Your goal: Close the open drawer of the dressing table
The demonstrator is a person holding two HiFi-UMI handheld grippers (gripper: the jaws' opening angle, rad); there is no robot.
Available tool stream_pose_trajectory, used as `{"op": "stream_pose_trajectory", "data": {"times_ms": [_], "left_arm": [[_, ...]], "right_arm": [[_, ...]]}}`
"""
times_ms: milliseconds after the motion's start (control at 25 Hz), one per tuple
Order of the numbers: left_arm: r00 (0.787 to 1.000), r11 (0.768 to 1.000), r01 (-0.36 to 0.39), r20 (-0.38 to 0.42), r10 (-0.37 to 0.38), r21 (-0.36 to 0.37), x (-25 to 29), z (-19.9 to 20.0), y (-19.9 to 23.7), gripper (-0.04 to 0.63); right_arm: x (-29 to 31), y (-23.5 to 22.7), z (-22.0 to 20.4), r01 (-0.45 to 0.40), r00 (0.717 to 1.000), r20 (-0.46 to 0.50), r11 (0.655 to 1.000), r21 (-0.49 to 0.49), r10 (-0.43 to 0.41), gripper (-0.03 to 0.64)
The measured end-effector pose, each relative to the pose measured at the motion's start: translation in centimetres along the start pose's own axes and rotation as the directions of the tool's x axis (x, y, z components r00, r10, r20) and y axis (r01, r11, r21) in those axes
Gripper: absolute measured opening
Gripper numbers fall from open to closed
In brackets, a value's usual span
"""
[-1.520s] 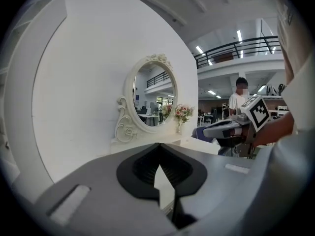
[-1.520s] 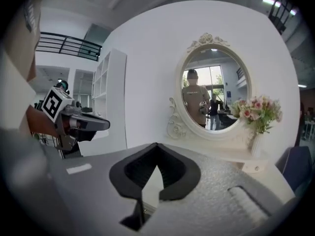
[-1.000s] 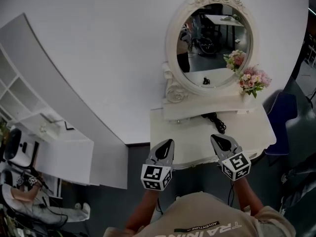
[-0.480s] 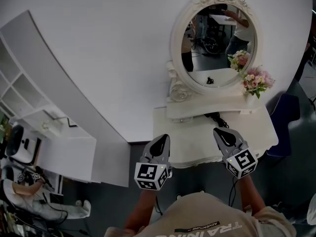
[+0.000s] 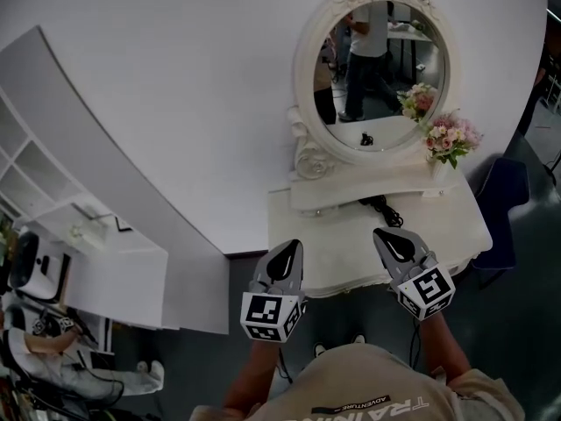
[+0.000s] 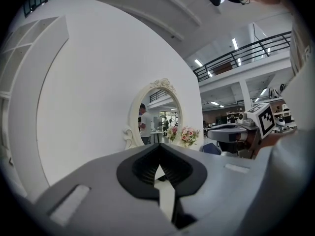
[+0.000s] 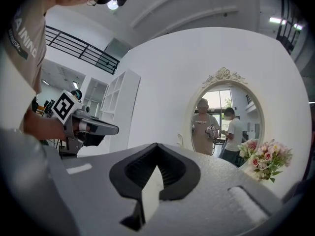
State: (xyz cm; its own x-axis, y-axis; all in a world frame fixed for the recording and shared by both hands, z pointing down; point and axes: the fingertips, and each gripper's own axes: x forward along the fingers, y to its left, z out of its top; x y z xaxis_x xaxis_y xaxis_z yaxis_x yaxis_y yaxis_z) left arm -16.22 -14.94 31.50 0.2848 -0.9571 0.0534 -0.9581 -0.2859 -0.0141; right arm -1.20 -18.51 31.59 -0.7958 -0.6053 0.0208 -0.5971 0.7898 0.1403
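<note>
White dressing table (image 5: 456, 235) is standing against the wall in head view, its drawer not distinguishable beneath the front edge. Left gripper (image 5: 289, 257) and right gripper (image 5: 390, 242) are hovering there. Left gripper view, then right gripper view, are showing jaws together, empty. Advisable: pushing the drawer front squarely, evenly.

The dressing table's (image 5: 456, 226) front is out of sight under the tabletop's front edge and behind the left gripper (image 5: 289, 254) and right gripper (image 5: 387, 239), so its drawer cannot be seen. A dark object (image 5: 382, 209) near the tabletop's back edge is too small to identify.
</note>
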Motion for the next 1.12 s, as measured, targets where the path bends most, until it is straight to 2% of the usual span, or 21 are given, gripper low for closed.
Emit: {"op": "stream_pose_trajectory", "data": {"times_ms": [240,1120], "left_arm": [[1.000,1.000,-0.019,0.012,0.019,-0.023,0.1,-0.3,0.2,0.017],[1.000,0.999,-0.008,0.012,0.009,-0.046,0.4,-1.4,0.5,0.017]], "right_arm": [[-0.4,-0.1,-0.2,-0.002,1.000,0.000,1.000,0.017,0.002,0.003],[-0.9,-0.8,-0.5,0.026,1.000,-0.012,0.999,0.023,-0.026,0.003]]}}
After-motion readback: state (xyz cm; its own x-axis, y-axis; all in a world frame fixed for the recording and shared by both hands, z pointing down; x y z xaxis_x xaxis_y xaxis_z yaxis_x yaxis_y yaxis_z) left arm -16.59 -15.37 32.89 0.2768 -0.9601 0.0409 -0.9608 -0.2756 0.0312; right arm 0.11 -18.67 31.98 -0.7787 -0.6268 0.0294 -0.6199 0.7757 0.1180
